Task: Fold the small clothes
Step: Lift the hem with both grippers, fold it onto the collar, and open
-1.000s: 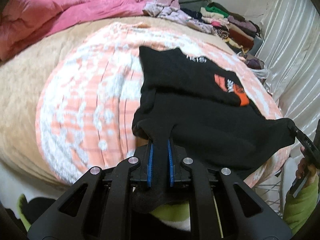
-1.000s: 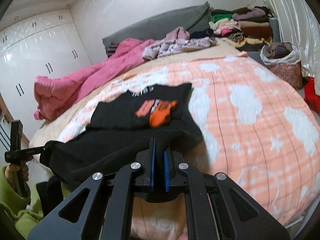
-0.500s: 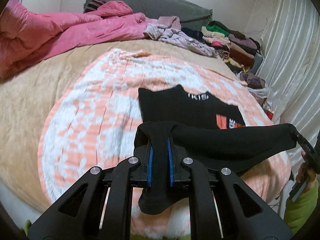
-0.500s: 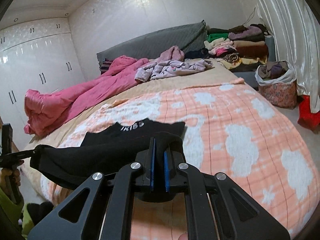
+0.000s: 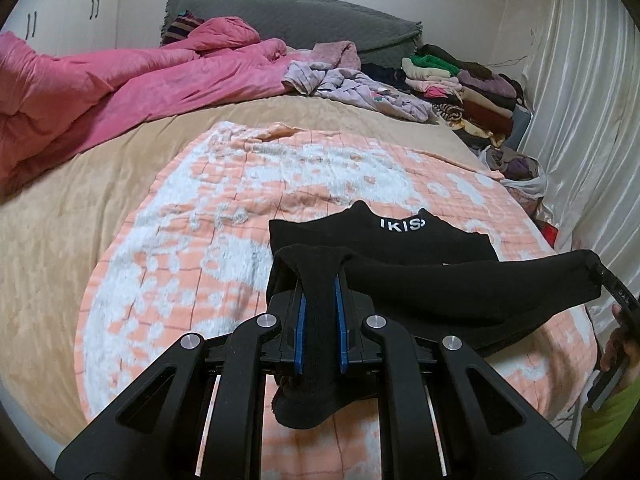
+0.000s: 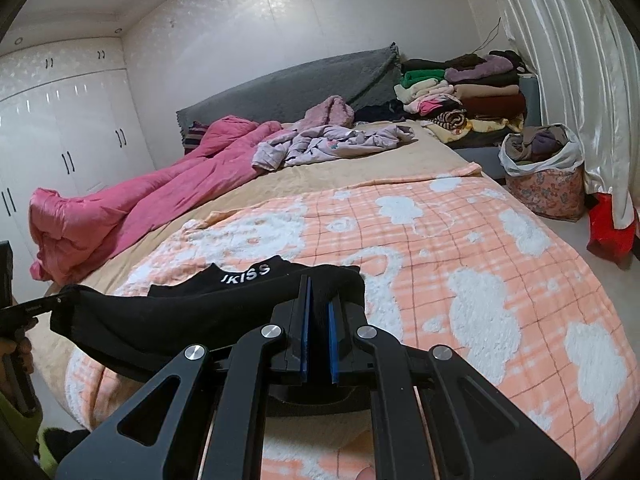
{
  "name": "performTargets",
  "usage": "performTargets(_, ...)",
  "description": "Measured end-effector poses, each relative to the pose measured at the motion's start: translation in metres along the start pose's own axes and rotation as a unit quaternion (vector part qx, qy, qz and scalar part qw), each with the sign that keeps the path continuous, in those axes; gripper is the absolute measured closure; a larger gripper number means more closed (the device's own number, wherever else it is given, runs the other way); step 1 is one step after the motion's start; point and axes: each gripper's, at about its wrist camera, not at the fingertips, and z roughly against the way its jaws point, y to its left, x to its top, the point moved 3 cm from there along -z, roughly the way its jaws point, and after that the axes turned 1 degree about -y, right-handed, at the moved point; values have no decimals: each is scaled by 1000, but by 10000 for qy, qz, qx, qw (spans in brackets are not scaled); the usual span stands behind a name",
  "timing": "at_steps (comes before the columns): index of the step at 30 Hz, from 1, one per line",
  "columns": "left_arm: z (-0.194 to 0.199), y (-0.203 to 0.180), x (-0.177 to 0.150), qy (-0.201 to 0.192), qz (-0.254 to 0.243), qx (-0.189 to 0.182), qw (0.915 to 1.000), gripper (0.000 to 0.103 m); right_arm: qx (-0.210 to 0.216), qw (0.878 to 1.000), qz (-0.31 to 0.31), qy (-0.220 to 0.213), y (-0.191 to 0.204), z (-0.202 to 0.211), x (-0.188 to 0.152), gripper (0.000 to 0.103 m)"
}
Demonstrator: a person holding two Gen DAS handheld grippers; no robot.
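A black garment [image 5: 424, 280] with white lettering at its collar lies on the orange-and-white blanket [image 5: 208, 248]. My left gripper [image 5: 320, 304] is shut on its near left corner and my right gripper [image 6: 318, 312] is shut on its near right corner. The near edge of the black garment [image 6: 168, 316] is lifted and stretched between the two grippers, above the part lying flat. The right gripper also shows at the right edge of the left wrist view [image 5: 608, 280]. The left gripper shows at the left edge of the right wrist view [image 6: 28, 308].
A pink duvet [image 5: 120, 76] lies at the back left. Loose lilac clothes [image 5: 352, 84] lie near the grey headboard [image 5: 288, 20]. Stacked folded clothes [image 6: 468, 96] and a bag of clothes [image 6: 544, 176] stand at the right by a white curtain [image 6: 560, 60].
Both grippers have risen and moved forward over the garment with its near edge. The orange print on the garment's front is now covered by the lifted edge.
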Motion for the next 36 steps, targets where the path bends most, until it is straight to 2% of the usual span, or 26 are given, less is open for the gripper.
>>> performTargets(15, -52, 11, 3, 112, -85, 259, 9996, 97, -316, 9988, 164, 333, -3, -54, 0, 97)
performTargets(22, -88, 20, -1, 423, -27, 406, 9983, 93, -523, 9961, 160, 696, -6, -92, -7, 95)
performTargets(24, -95, 23, -3, 514, 76, 389, 9979, 90, -626, 9946, 170, 809, -7, -101, -11, 91)
performTargets(25, -96, 26, -3, 509, 128, 419, 9977, 86, -662, 9940, 166, 855, -8, -104, -13, 83)
performTargets(26, -94, 28, -3, 456, 156, 463, 9978, 75, -683, 9937, 161, 871, -8, -105, -14, 62)
performTargets(27, -91, 31, -1, 401, 191, 466, 9979, 71, -724, 9933, 140, 887, -9, -107, -15, 49)
performTargets(28, -89, 34, 0, 361, 232, 443, 9981, 71, -745, 9934, 78, 866, -10, -106, -15, 42)
performTargets(36, -57, 40, 4, -20, 200, 473, 9987, 71, -631, 9948, 29, 802, -6, -91, -22, 42)
